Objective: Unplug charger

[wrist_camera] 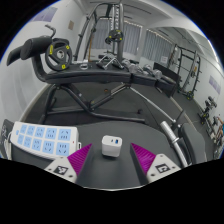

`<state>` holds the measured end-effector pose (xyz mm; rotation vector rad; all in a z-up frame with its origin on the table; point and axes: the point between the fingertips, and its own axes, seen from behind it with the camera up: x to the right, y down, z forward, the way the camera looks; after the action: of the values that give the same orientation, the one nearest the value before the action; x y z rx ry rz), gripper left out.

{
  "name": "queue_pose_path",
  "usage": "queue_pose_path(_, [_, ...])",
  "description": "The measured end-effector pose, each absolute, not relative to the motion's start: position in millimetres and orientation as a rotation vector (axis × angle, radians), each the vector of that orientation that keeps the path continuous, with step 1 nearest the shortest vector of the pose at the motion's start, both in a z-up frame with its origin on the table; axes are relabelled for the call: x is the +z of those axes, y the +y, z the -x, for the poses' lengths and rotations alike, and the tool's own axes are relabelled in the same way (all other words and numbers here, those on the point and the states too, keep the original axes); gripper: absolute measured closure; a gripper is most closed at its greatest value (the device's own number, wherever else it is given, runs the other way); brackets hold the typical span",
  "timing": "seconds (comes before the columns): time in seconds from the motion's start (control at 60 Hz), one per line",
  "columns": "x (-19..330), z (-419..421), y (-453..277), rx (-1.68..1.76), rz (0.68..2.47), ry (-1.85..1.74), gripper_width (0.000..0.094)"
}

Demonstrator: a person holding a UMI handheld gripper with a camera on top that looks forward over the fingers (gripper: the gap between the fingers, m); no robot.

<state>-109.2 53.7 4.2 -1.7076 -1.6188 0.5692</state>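
A white charger block (110, 147) with a small blue port on its face stands on the dark surface between my fingers, near the left finger. A gap shows on either side of it. My gripper (112, 158) is open, its magenta pads (80, 156) to the left and right of the charger. A white power strip (38, 139) with pale blue sockets lies to the left of the left finger. No cable into the charger shows.
A black weight bench (95, 72) with a padded seat and metal frame stands beyond the charger. More gym machines (182, 68) stand at the back right by a window. A grey cable or bar (172, 135) runs past the right finger.
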Motion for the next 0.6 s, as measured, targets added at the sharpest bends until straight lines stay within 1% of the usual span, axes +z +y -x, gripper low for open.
queue_pose_path(0.017, [6.9, 107.0, 53.4, 0.571, 1.705, -1.618, 0.0044])
queue_pose_path(0.05, [13.9, 101.5, 53.9, 0.574, 1.698, -1.61, 0.0101])
queue_pose_path(0.067, [17.7, 97.6, 53.6, 0.571, 1.699, -1.602, 0.0107])
queue_pose_path(0.117, [32.6, 83.2, 55.2, 0.576, 1.696, -1.574, 0.0074])
queue_pose_path(0.217, [77.2, 37.5, 44.3, 0.624, 1.675, -1.543, 0.0075])
queue_pose_path(0.283, [110.1, -7.8, 36.5, 0.651, 1.665, -1.515, 0.0078])
queue_pose_path(0.367, [142.7, -71.0, 25.3, 0.676, 1.686, -1.485, 0.0082])
queue_pose_path(0.517, [186.7, -169.9, -0.5, 0.715, 1.677, -1.459, 0.0078])
queue_pose_path(0.6, [197.9, -213.8, -9.2, 0.701, 1.685, -1.441, 0.0081])
